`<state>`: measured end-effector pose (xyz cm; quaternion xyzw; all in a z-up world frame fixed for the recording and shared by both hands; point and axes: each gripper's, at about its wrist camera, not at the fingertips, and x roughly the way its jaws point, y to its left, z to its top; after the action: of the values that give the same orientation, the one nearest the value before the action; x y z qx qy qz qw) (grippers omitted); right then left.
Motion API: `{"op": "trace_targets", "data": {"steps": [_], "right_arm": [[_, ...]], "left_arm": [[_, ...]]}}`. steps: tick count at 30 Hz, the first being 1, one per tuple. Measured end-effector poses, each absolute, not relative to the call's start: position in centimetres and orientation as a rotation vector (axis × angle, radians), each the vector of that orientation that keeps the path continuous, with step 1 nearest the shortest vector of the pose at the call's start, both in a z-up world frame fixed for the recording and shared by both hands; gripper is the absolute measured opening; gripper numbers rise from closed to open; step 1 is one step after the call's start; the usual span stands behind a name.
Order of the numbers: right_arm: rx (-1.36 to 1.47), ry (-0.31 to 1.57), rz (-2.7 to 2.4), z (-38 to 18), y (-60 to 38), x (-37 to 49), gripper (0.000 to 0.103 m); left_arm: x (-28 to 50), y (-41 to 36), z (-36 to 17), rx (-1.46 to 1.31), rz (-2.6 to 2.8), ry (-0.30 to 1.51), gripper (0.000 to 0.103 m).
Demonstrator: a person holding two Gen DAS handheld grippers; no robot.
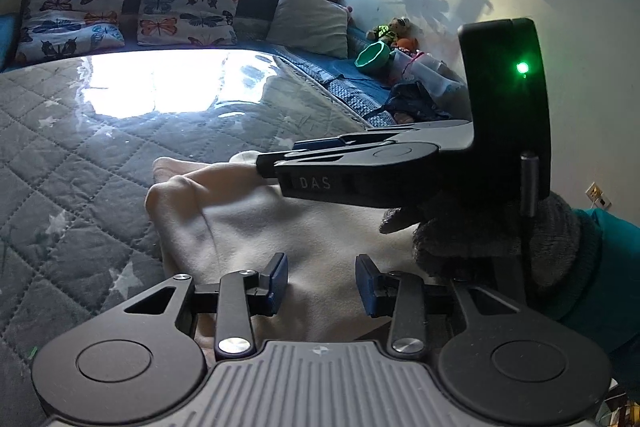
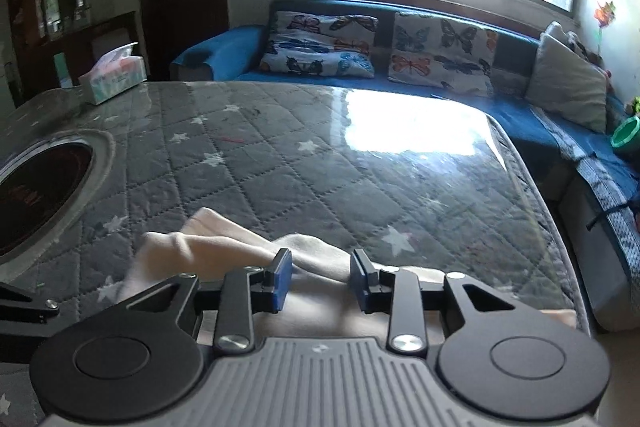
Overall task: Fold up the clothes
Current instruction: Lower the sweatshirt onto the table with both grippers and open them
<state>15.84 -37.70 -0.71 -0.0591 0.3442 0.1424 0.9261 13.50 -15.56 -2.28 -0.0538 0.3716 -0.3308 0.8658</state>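
both tongs, left tongs [image 1: 321, 281] and right tongs [image 2: 320, 277], hang wide over the bunched cream garment [image 1: 288, 227] on the quilted desk [image 2: 320, 155], seemingly poised to grip.

The letters "DAS" stand on the side of the right tool [image 1: 276, 163]; print on the tissue box [image 2: 114, 73] seems too blurred to read.

A soft, matt cream fleece garment [image 1: 280, 227] lay on a quilted grey star-print cloth [image 2: 280, 163] under a glossy clear sheet, beside matt black plastic grippers with bright metal rivets and a fuzzy grey knit glove [image 1: 500, 239].
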Motion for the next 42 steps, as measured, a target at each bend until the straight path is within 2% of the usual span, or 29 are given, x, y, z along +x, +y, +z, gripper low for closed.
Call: {"op": "trace_targets", "data": {"steps": [5,16,42], "right_arm": [[-0.143,0.713,0.306,-1.3,-36.3,16.5,0.039],[-0.119,0.7,0.325,-0.8,-35.6,16.4,0.041],[-0.113,0.69,0.271,-0.1,-36.7,12.8,0.042]], "left_arm": [[13.4,-15.2,-2.5,-0.117,-0.689,0.784,0.041],[13.1,-14.3,-2.5,-0.136,-0.674,0.779,0.043],[11.2,-10.9,-1.8,-0.149,-0.617,0.773,0.053]]}}
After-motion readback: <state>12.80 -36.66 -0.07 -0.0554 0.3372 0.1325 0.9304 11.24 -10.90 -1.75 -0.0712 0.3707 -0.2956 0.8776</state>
